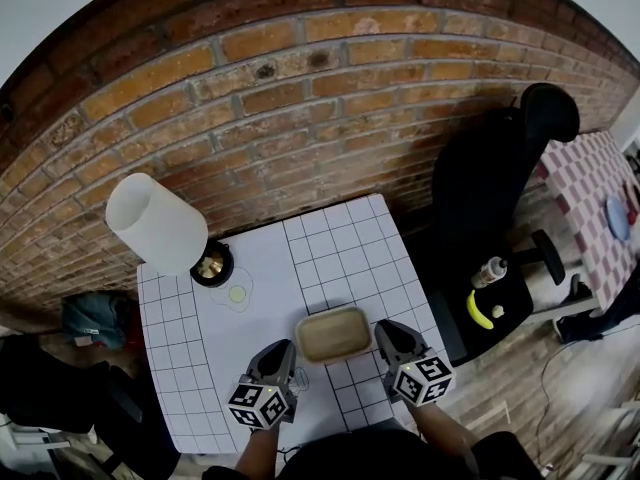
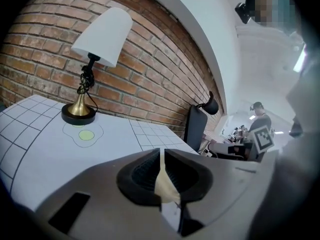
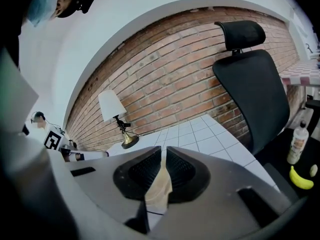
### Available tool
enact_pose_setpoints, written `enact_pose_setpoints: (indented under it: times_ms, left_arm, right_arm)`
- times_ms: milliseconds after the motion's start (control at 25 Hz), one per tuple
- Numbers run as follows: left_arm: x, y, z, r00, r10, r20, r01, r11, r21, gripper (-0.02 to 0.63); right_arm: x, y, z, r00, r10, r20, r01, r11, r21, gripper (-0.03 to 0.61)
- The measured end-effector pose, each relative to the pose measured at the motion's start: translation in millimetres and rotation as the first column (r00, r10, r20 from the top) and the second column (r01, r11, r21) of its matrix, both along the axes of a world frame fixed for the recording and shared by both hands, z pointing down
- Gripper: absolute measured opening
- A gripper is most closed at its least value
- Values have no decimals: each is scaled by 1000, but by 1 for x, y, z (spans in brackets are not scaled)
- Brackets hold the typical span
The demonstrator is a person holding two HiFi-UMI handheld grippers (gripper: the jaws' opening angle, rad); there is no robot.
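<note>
The left gripper (image 1: 281,352) and the right gripper (image 1: 387,335) are each pinching tightly one opposite edge of the beige tray (image 1: 333,334)

The left gripper (image 1: 280,353) and right gripper (image 1: 388,336) point forward side by side, tips angled inward. Each has its jaws clamped, apparently on a thin rim of the tray (image 1: 333,333)
</note>
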State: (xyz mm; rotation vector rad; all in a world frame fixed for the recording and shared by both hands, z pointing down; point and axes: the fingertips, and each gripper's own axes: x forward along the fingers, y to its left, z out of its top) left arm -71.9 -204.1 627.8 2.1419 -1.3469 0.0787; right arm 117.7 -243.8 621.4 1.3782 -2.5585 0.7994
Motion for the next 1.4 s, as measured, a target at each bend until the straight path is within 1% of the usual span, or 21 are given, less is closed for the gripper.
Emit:
enact_pose_setpoints:
  times_ms: [80,240,280,360,520,880,1400]
  left_arm:
    - [2,0,5,1000,3,-13,-3,1000,-16,28]
    - [8,1,15,999,11,-37,-13,998,-59,99]
    - [9,1,17,999,14,-40,-17,998,-68,108]
    - [11,2,22,999,21,-44,-25,996,-85,125]
    - [16,1,30,998,36,-55,-42,992,-116,150]
    - [21,3,46,995,38,-89,-53,983,-173,158]
    - [25,1,46,990,39,-136,-65,980,-186,158]
  right_arm:
    - [-3,0,4,1000,-13,8,13,1000,-15,6]
    - [-9,3,12,999,-33,12,33,999,-39,8]
    - [-11,3,15,999,-37,12,38,998,-47,16]
    - [-13,5,20,999,-45,8,45,997,-66,94]
    - [-17,6,29,999,-53,10,54,994,-93,96]
    - [-20,5,42,998,-57,17,59,989,-136,97]
    - [-21,5,48,999,-37,22,40,985,-169,95]
